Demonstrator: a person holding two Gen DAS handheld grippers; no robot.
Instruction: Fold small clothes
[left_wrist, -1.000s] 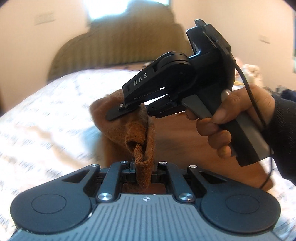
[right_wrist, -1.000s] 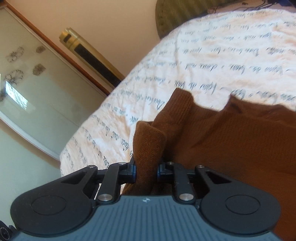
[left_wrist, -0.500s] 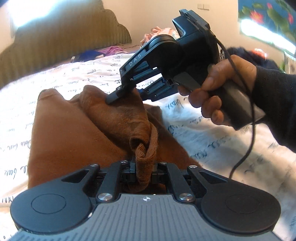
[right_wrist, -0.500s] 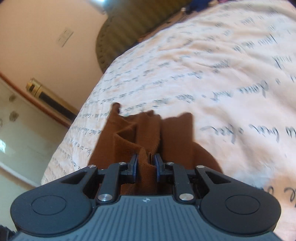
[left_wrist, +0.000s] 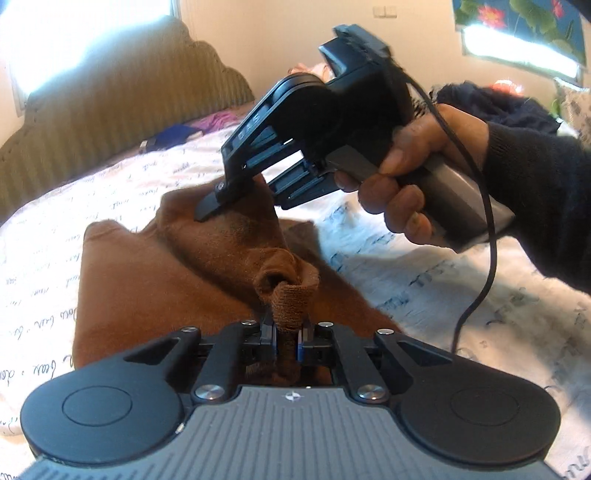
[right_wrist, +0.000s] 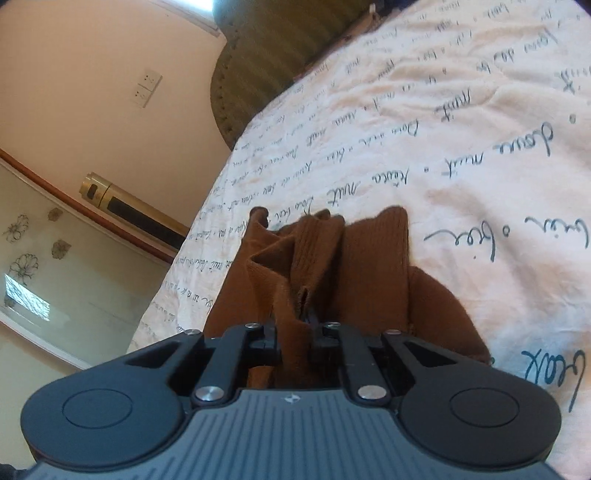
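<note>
Both the left gripper (left_wrist: 287, 334) and the right gripper (right_wrist: 295, 334) pinch bunched edges of a brown garment (left_wrist: 147, 280) lying on the bed (left_wrist: 461, 295), the right jaws closing tighter, apparently to lay a fold flat.

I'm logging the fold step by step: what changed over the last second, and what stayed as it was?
Both hand-held grippers carried the brown garment across and down onto the script-printed bedspread, folding it over. The right hand-held gripper is closing tighter on the fabric between its jaws. The left hand-held gripper stayed clamped on its bunched edge.
</note>
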